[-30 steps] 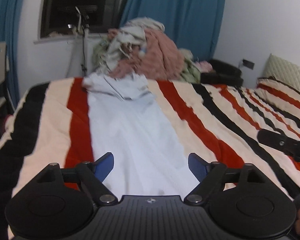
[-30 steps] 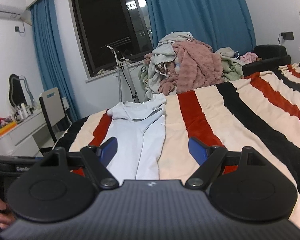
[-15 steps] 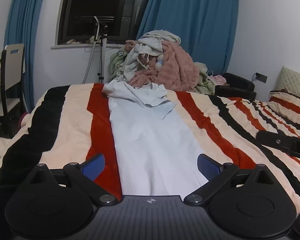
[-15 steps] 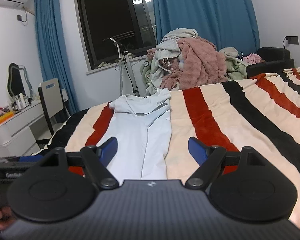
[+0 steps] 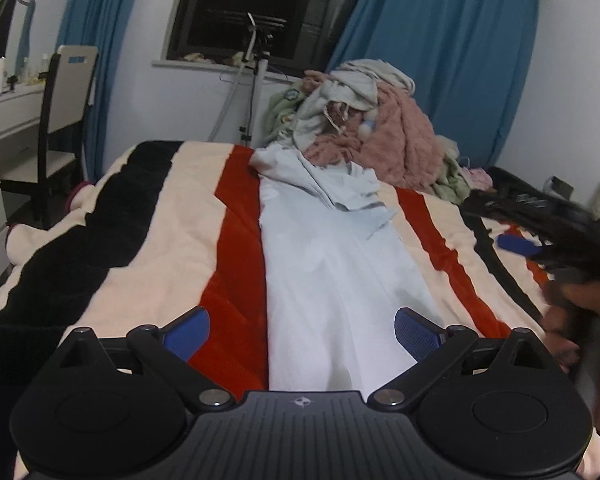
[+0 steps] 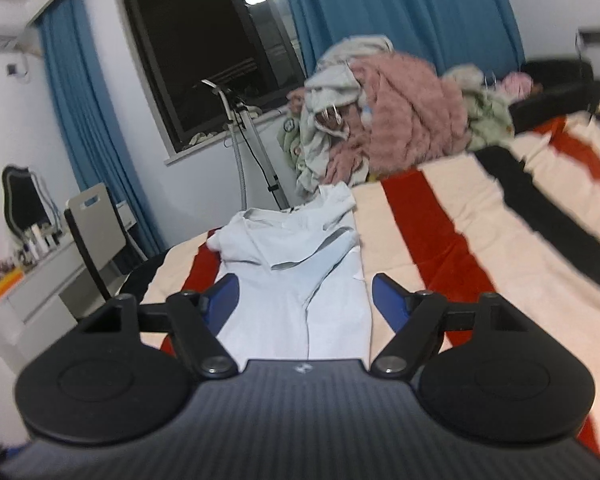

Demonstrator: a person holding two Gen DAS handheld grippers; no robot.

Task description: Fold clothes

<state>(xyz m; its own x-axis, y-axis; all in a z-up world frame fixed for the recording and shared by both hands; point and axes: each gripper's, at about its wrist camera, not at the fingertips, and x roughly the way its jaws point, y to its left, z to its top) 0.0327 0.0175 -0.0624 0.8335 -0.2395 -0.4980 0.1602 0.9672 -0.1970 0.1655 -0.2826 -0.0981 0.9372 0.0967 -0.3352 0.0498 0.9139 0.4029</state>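
Mostly unfinished: pale garment (image 5: pixel 332 272) lies lengthwise on striped bed (image 5: pixel 140 240), sides folded in, unfolded pile (image 5: pixel 372 128) waiting. Left tongs (image 5: pixel 302 330) wide, empty; right tongs (image 6: pixel 305 298) have just been closing, empty.

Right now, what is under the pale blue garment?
The pale blue garment lies on the striped blanket, across a red stripe and a cream one. What it covers is hidden.

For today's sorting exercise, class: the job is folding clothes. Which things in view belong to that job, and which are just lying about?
Belongs to the job:
pale blue garment
striped bedspread
left gripper
right gripper

Just lying about:
heap of clothes
chair
dresser
stand by the window
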